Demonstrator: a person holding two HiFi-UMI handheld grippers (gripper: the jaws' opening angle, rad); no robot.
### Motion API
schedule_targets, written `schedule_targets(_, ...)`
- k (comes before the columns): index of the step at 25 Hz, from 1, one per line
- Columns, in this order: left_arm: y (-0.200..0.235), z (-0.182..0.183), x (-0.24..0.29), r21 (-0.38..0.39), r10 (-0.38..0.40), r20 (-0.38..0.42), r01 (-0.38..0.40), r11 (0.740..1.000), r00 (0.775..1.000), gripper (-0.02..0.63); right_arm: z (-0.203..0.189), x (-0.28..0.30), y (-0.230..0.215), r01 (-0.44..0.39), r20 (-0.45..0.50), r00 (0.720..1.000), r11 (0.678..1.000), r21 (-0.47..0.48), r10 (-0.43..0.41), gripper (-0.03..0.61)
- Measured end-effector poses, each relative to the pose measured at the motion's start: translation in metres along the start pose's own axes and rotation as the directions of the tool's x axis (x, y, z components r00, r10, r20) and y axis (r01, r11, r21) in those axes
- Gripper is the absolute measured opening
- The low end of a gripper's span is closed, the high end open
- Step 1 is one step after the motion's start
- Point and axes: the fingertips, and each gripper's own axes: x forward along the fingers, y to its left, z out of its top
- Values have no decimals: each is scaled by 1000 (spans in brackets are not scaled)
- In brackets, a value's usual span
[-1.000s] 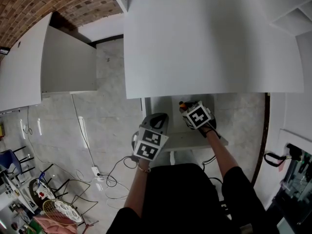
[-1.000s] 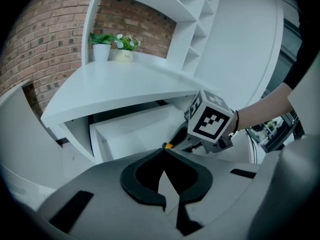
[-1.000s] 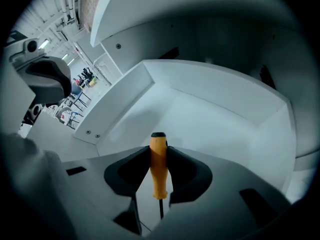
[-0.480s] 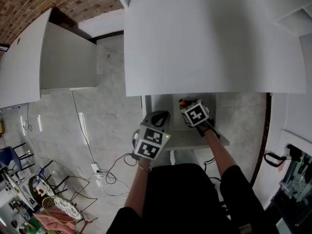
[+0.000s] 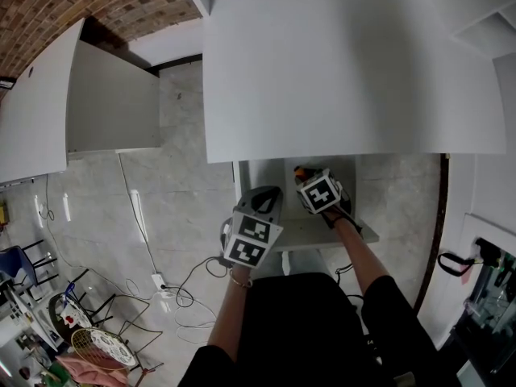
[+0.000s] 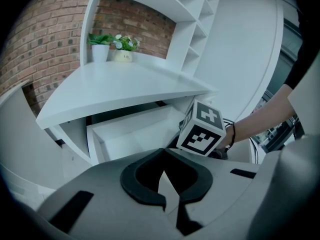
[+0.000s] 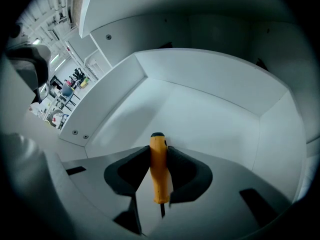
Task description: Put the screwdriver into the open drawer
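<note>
An orange-handled screwdriver [image 7: 158, 169] is clamped between the black pads of my right gripper [image 7: 159, 151], its handle end pointing down into the open white drawer [image 7: 200, 119]. In the head view the right gripper [image 5: 306, 180] hangs over the drawer [image 5: 262, 172] just below the desk's front edge, with a bit of the orange handle [image 5: 300, 172] showing. My left gripper [image 5: 268, 193] hovers at the drawer's left front corner, shut with nothing in it. In the left gripper view its jaws [image 6: 164, 154] meet at the tips, facing the drawer [image 6: 135, 134] and the right gripper's marker cube [image 6: 202, 129].
A white desk top [image 5: 347, 63] overhangs the back of the drawer. A second white desk [image 5: 48, 103] stands at the left. Cables and a power strip [image 5: 165, 285] lie on the marble floor. Potted plants [image 6: 112, 46] and shelves [image 6: 195, 14] sit at the desk's far end.
</note>
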Motion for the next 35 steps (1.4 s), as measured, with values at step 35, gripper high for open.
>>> schedule_targets(35,-13,54,-92,11,59,235,-64,998,970,9,58,-147,35,50,348,937,994,-98,-12,19)
